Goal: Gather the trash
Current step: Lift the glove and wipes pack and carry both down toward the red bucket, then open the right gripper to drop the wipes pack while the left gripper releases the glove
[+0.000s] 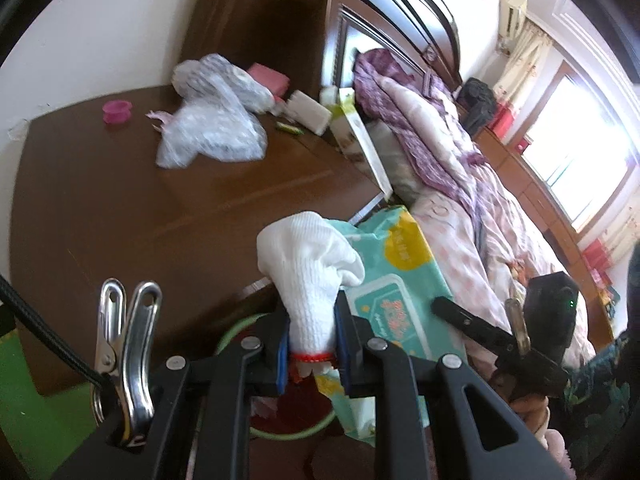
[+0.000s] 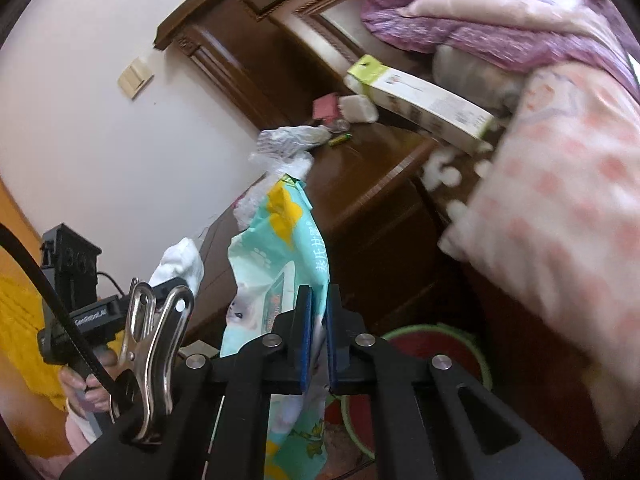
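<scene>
Wipes pack (image 2: 280,256) pinched in right claw (image 2: 319,344), white glove (image 1: 308,276) clamped in left claw (image 1: 312,344), both angled downward

The left tool (image 1: 312,344) pinches a white glove (image 1: 308,264) between its pads. The right tool (image 2: 319,344), jaws nearly together, grips a teal wipes pack (image 2: 280,248).

A bedroom in daylight: a dark wooden bench (image 1: 120,200) stands against a white wall (image 1: 100,32), with a carved headboard (image 1: 400,4) and a bed (image 1: 500,220) in pink and purple bedding to its right. At far right, a bright window (image 1: 580,152) with patterned curtains (image 1: 524,60); an air conditioner (image 1: 512,12) hangs above.
</scene>
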Motion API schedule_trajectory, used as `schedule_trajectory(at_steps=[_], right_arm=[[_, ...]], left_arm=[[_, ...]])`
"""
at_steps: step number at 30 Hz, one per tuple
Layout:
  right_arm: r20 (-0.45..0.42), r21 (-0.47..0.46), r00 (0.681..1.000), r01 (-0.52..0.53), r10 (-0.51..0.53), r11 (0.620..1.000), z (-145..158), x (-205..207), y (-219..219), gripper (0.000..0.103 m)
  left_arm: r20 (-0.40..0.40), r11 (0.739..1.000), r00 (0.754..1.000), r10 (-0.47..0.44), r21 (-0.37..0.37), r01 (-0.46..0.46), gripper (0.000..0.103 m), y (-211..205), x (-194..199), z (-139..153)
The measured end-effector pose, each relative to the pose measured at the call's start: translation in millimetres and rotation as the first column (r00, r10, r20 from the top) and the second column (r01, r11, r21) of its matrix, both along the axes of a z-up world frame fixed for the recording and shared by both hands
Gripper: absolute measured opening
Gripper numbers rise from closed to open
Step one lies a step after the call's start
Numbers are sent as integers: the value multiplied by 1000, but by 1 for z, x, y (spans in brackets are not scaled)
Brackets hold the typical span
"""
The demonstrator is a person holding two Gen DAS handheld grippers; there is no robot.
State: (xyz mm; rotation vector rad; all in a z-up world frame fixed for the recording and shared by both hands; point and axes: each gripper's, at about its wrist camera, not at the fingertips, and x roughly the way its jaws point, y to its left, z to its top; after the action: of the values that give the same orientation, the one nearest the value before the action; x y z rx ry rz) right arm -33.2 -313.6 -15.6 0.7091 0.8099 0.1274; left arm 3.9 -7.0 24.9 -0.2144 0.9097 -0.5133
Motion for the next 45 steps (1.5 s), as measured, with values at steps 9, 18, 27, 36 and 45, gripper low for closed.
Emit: schedule_trajectory(at_steps=[9, 18, 27, 36, 45], right_arm=[[21, 7, 997, 68, -68, 998, -2, -41, -5, 6], [-115, -71, 990, 69, -77, 995, -54, -35, 6, 6], [-268, -173, 961, 15, -62, 985, -134, -5, 33, 6], [-319, -235, 947, -41, -37, 971, -170, 9, 43, 32], [-242, -258, 969, -13, -51, 966, -142, -5, 35, 33]], left_arm=[[-16, 999, 998, -53, -5, 53, 19, -15, -22, -14], [-50, 996, 995, -85, -3, 85, 19, -26, -25, -34], [-91, 996, 993, -81, 38, 84, 19, -30, -23, -63], [-138, 994, 986, -89, 51, 97, 19, -37, -23, -89], [-182, 991, 978, -101, 72, 116, 19, -49, -20, -111]])
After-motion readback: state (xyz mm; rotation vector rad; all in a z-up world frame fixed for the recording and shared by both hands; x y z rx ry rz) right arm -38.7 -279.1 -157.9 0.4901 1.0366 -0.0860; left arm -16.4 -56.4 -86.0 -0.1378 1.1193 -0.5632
